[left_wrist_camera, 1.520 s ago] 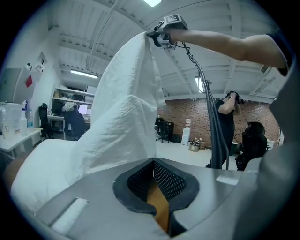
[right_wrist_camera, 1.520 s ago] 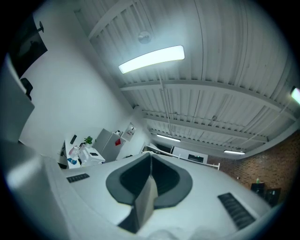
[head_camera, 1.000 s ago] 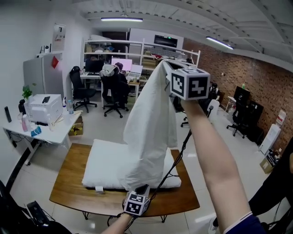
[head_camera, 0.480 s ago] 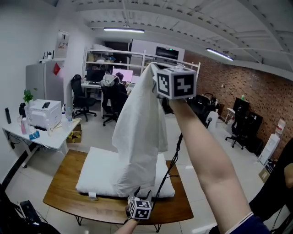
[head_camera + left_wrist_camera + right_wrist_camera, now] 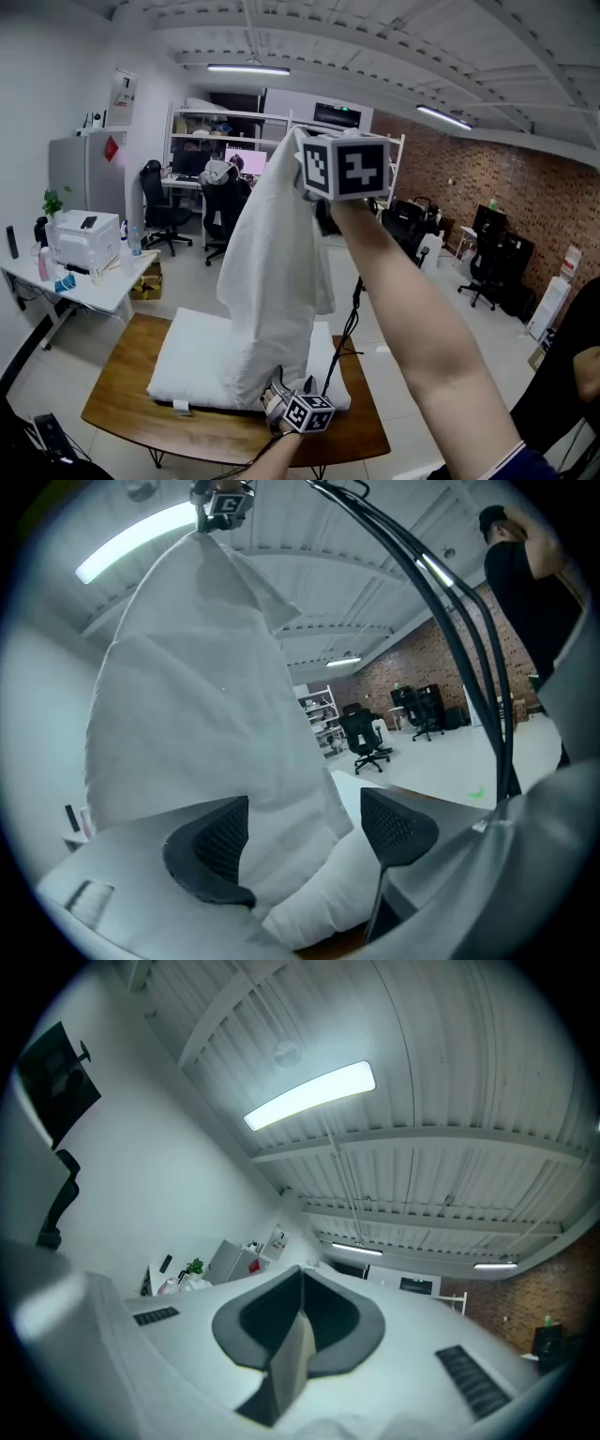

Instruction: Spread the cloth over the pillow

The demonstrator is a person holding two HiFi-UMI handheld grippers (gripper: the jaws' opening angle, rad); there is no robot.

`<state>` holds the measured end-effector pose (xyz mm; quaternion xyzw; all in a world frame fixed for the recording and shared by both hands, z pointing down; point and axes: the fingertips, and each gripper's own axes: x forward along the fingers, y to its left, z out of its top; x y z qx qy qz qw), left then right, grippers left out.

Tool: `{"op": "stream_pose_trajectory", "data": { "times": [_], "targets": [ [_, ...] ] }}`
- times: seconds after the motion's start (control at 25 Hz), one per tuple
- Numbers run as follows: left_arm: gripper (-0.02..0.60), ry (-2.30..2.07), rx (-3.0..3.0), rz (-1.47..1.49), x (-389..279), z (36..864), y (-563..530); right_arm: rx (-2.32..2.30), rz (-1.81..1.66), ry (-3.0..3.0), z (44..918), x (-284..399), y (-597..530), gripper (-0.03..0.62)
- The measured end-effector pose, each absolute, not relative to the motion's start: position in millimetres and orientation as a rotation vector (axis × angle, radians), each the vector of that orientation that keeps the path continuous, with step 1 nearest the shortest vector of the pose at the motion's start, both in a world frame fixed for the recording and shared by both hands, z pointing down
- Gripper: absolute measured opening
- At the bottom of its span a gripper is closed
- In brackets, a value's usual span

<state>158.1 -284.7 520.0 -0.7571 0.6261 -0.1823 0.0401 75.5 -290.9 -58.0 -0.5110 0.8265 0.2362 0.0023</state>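
A white cloth hangs from my right gripper, held high above the table. In the right gripper view the jaws are shut on a fold of the cloth. The cloth's lower end rests on the white pillow, which lies on the wooden table. My left gripper sits low at the pillow's front edge. Its jaws are opening: in the left gripper view the cloth hangs between and behind the spread pads without being pressed, and the pillow lies below.
A black cable runs down from the right gripper across the pillow. At the left stands a white desk with a printer. Office chairs and shelves stand behind the table. A person in black is at the right edge.
The left gripper's jaws have opened and let go of the cloth's lower part. The raised right gripper and the hanging cloth have drifted slightly left.
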Motion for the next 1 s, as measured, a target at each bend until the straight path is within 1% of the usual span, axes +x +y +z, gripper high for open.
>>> {"op": "stream_pose_trajectory", "data": {
  "times": [0.12, 0.28, 0.64, 0.88, 0.92, 1.0],
  "targets": [
    [0.357, 1.908, -2.327, -0.591, 160, 518, -289, -1.597, 0.755, 2.602, -57, 71, -285, 0.021],
    [0.357, 1.891, -2.377, -0.546, 156, 518, -285, -1.584, 0.798, 2.609, -60, 68, -279, 0.021],
    [0.357, 1.912, -2.527, -0.484, 120, 520, -303, -1.591, 0.831, 2.58, -72, 78, -271, 0.021],
    [0.353, 1.755, -2.69, -0.475, 120, 523, -310, -1.613, 0.89, 2.56, -86, 84, -265, 0.021],
    [0.354, 1.734, -2.708, -0.467, 120, 525, -308, -1.615, 0.895, 2.556, -87, 84, -264, 0.021],
    [0.396, 1.716, -2.716, -0.455, 126, 528, -305, -1.619, 0.897, 2.551, -89, 84, -263, 0.021]
  ]
}}
